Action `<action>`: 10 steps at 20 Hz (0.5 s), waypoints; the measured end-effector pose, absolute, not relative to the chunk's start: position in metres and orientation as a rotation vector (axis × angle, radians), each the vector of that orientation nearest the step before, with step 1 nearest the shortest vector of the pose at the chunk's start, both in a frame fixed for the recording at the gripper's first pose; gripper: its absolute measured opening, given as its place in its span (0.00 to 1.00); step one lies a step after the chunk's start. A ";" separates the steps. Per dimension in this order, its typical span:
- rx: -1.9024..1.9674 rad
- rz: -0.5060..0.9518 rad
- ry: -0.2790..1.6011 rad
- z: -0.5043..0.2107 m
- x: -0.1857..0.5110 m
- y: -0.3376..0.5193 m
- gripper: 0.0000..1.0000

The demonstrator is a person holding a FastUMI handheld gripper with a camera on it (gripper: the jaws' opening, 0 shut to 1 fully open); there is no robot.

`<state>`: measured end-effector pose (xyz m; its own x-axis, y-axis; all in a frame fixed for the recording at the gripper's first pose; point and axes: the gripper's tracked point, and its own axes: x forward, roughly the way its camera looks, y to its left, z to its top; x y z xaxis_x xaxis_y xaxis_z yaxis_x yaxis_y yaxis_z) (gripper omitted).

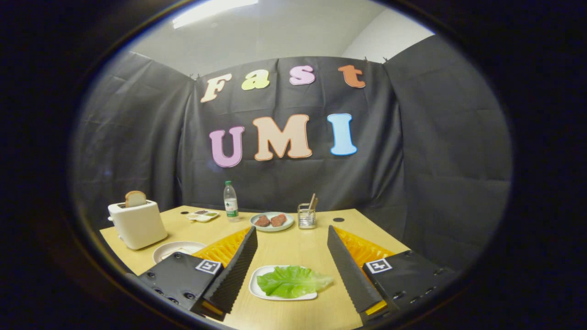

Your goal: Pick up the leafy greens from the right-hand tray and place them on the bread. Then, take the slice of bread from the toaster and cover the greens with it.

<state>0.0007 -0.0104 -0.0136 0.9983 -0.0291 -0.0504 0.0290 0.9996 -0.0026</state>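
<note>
- Gripper [292, 266]: the two fingers are spread wide apart and grip nothing; neither finger touches the tray or the leaf.
- Landmark: a small white rectangular tray [257, 286] rests on the light wooden tabletop [293, 247], between the two fingers and near their bases.
- A flat, bright green lettuce leaf [291, 281] lies on the white tray; its tip overhangs the tray's edge on the side of the right finger.
- A round white plate [176, 250] sits to the left of the tray, beyond the left finger, and is partly hidden by the gripper body. Something pale lies on it; what it is cannot be told.
- A white two-slot toaster [137, 223] stands beyond the round plate, well to the left of the tray. A slice of brown-crusted bread [135, 198] stands upright in its slot, with the top half showing.
- A pale round dish [272, 222] holding two brown patties lies well beyond the tray, straight ahead.
- A clear square holder [306, 216] with wooden sticks stands just right of that dish.
- A clear plastic bottle [230, 201] with a green cap stands left of the dish.
- A small flat tray [203, 215] with small items lies left of the bottle.
</note>
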 end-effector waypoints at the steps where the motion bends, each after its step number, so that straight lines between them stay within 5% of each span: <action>1: 0.000 -0.031 0.052 -0.014 0.001 -0.012 0.98; 10: 0.034 -0.080 0.174 -0.056 0.019 -0.039 0.98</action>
<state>0.0191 -0.0388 -0.0555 0.9818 -0.0763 -0.1740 0.0822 0.9963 0.0268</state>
